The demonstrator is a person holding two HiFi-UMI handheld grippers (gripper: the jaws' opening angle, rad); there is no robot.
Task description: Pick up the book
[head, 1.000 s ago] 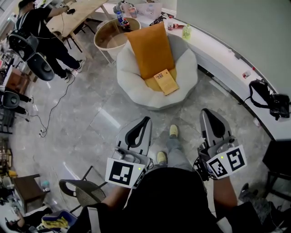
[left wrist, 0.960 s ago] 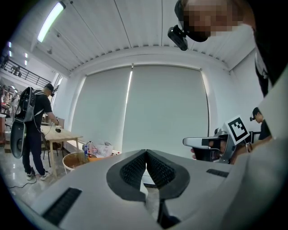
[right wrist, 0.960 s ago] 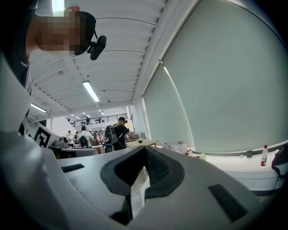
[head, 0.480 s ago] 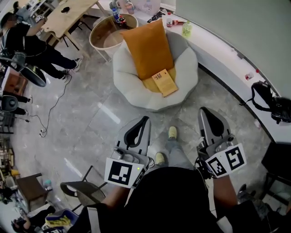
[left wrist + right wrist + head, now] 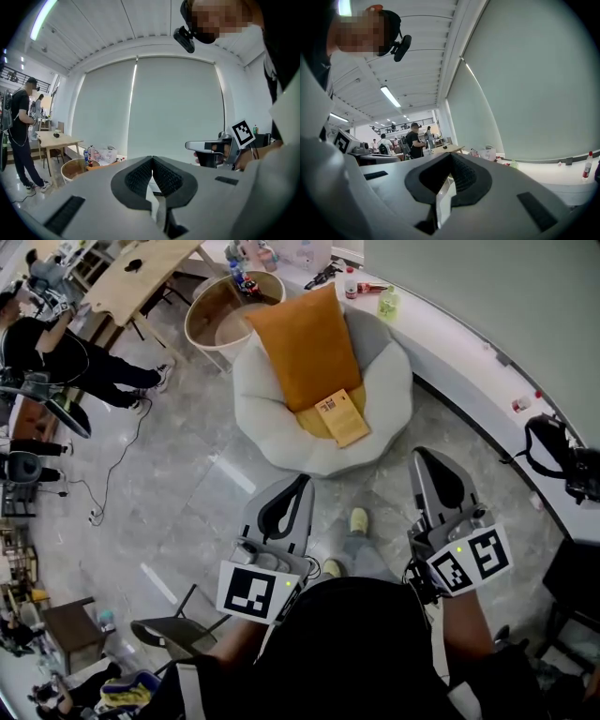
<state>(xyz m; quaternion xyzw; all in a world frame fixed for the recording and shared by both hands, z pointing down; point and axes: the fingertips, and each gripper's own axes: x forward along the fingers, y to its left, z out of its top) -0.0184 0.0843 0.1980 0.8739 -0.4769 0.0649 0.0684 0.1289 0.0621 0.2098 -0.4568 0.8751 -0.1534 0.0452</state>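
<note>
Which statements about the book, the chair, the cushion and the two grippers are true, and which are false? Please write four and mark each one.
1. The book lies on the white chair. True.
2. The left gripper holds the book. False: its jaws are shut on nothing, and the book lies apart from it, on the chair ahead.
3. The right gripper is shut and empty. True.
4. The orange cushion lies on the floor. False: it leans on the chair, behind the book.
</note>
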